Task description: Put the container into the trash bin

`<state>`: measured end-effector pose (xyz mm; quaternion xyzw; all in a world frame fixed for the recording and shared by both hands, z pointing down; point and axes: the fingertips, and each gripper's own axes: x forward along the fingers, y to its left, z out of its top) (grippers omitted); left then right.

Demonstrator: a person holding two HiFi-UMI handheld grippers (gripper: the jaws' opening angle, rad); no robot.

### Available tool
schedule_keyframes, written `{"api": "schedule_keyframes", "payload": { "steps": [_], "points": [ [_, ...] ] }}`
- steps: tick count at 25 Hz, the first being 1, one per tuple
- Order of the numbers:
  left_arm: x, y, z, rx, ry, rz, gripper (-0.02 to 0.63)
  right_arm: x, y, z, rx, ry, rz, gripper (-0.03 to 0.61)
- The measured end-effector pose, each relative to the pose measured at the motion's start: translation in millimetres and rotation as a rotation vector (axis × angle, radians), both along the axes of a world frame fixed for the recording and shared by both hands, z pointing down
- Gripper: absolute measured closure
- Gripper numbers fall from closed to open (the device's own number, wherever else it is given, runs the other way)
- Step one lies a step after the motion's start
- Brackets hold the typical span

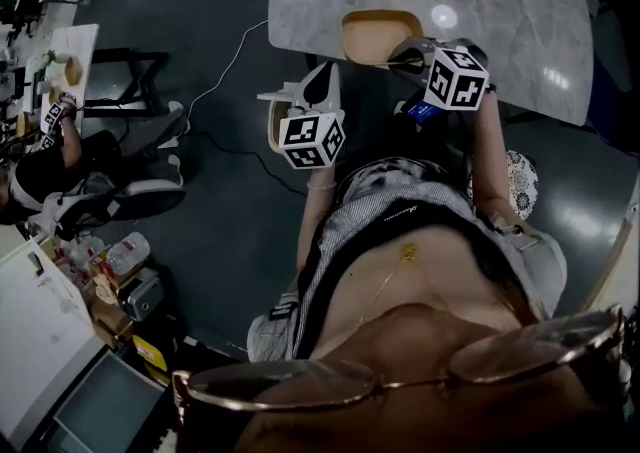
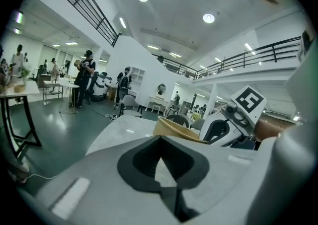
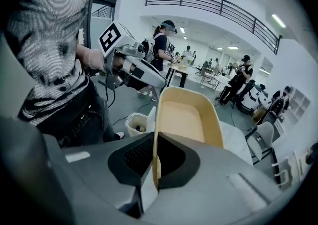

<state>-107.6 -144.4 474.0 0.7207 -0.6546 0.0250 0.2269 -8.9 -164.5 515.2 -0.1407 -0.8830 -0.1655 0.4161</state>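
Note:
My right gripper (image 3: 155,142) is shut on the near rim of a tan, tray-like container (image 3: 185,117) and holds it tilted up above the edge of the marble table (image 1: 500,1). In the head view the container (image 1: 378,36) lies just left of my right gripper (image 1: 408,53). My left gripper (image 1: 315,91) hangs lower left of it, off the table, its jaws together with nothing between them. A small white trash bin (image 3: 135,123) stands on the floor below the left gripper (image 3: 134,67); in the head view the bin (image 1: 272,127) is mostly hidden.
A dark floor surrounds the table, with a cable (image 1: 225,71) across it. At the left a person sits on a chair (image 1: 120,196) near a white desk (image 1: 70,51). Boxes and clutter (image 1: 120,286) lie at lower left. More people and tables stand far off.

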Motion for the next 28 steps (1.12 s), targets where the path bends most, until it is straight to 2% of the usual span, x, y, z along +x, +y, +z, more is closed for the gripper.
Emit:
{"api": "schedule_keyframes", "payload": {
  "steps": [7,15,21,28],
  "points": [
    [-88,78,5,-0.01,-0.009,-0.129,0.613,-87,68,-3,-0.002,-0.028,-0.131,0.546],
    [-150,165,18,-0.008,-0.003,-0.308,0.612,-149,141,10,-0.016,-0.037,-0.305,0.546],
    [-182,219,19,-0.022,0.001,-0.409,0.612,-182,186,11,-0.029,-0.035,-0.407,0.546],
    [-198,259,27,-0.037,0.002,-0.492,0.612,-207,223,18,-0.022,-0.037,-0.517,0.546]
  ]
}}
